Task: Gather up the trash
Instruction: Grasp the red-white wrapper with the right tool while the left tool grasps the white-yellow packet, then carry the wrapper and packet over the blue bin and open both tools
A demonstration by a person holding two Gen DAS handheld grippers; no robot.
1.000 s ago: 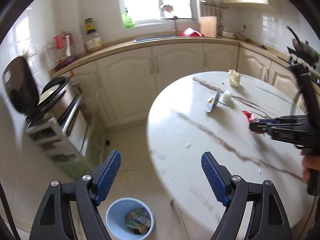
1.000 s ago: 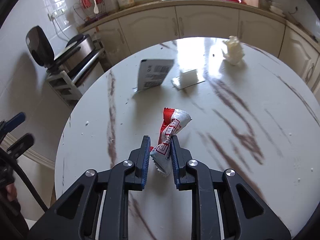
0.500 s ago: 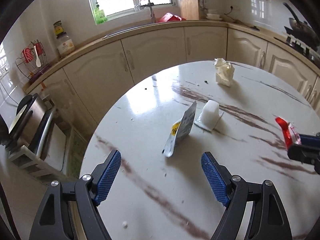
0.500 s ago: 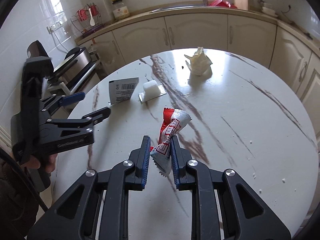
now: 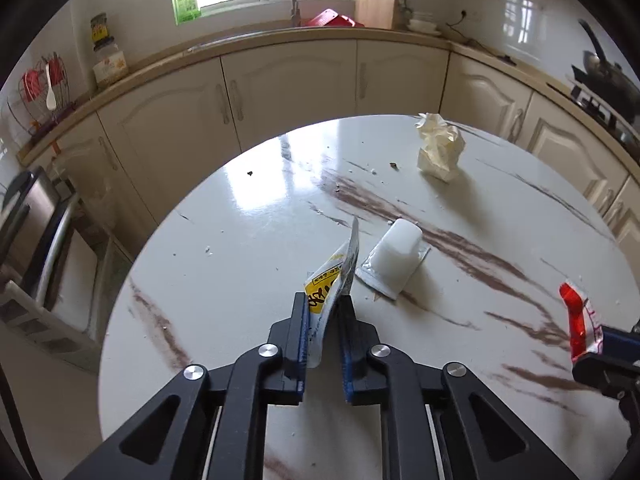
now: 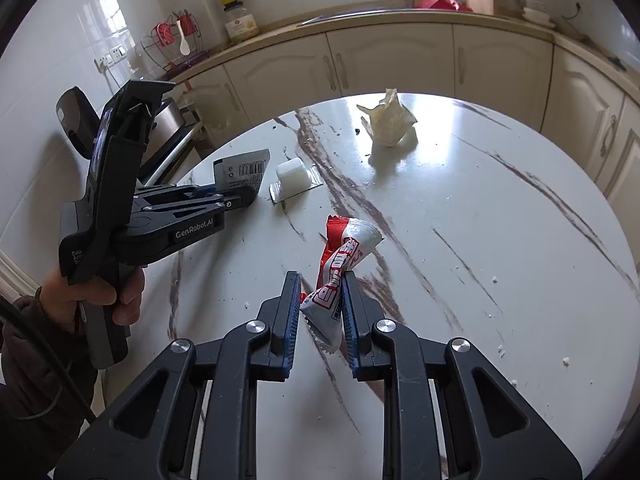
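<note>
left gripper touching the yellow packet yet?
Touching. The left wrist view shows the left gripper with both blue pads closed against the yellow packet, pinching its lower end.

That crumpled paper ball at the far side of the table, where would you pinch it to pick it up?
Best guess: come from above and pinch the crumpled paper across its narrower upper part. It stands upright and alone on the table, wider at the base, with creased folds near the top that give flat pads something to bite. Both tools are full now: the left tool holds a packet, the right tool a red wrapper.
</note>
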